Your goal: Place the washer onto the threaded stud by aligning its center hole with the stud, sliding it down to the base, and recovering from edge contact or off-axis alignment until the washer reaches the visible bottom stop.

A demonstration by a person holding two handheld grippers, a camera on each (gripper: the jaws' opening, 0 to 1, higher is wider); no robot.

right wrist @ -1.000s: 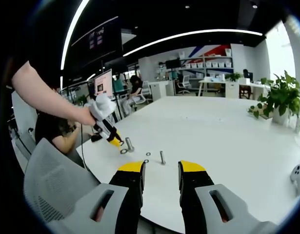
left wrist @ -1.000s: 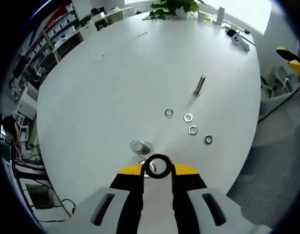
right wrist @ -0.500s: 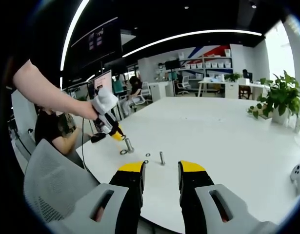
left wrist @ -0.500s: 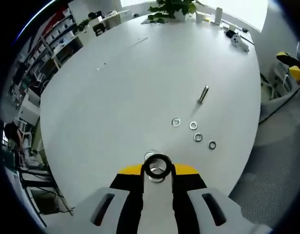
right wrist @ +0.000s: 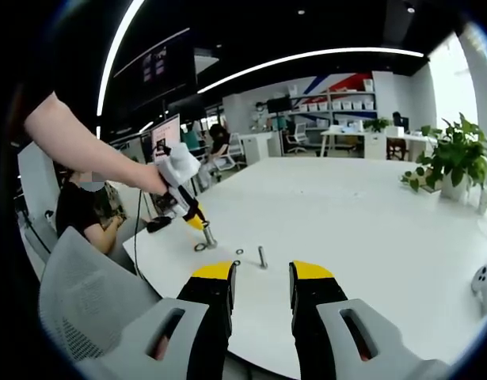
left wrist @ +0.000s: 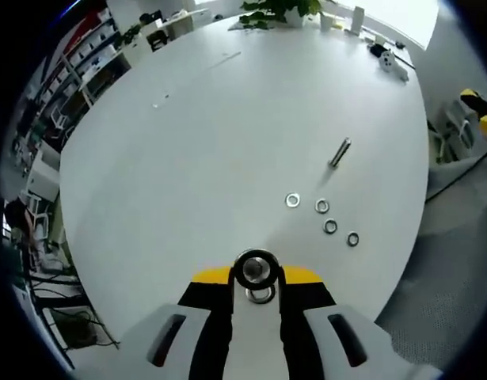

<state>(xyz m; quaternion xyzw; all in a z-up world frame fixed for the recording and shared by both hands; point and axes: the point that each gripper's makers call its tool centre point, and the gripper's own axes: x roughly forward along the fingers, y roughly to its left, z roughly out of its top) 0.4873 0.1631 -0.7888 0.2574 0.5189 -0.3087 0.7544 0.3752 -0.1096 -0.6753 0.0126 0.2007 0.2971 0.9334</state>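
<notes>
White and round-edged, the table (left wrist: 188, 142) ran across an open office, with shelving off its left edge and potted plants at its far side in the left gripper view. At the bottom of that view the left gripper (left wrist: 256, 273) had its yellow-tipped jaws drawn in close on a washer (left wrist: 256, 267), which sat right over the top of the threaded stud (left wrist: 259, 294); only a ring of metal showed beneath it, so how far down the stud the washer had gone could not be told. To the right, four spare washers (left wrist: 322, 207) lay loose on the table in a short curved row, none touching another. Beyond them, further right, a second stud (left wrist: 340, 152) stood on the table well apart from the gripper.

Seen from the right gripper view, a person's bare arm (right wrist: 85, 150) reached in from the left, its hand on the left gripper (right wrist: 197, 223), whose yellow tips met the top of the upright threaded stud (right wrist: 209, 236) near the table's near edge. The second stud (right wrist: 262, 256) stood just to the right of it. A grey mesh chair (right wrist: 93, 293) stood below the table edge. The right gripper (right wrist: 261, 279) hung above the near table edge with its jaws parallel, moderately apart and holding nothing.
</notes>
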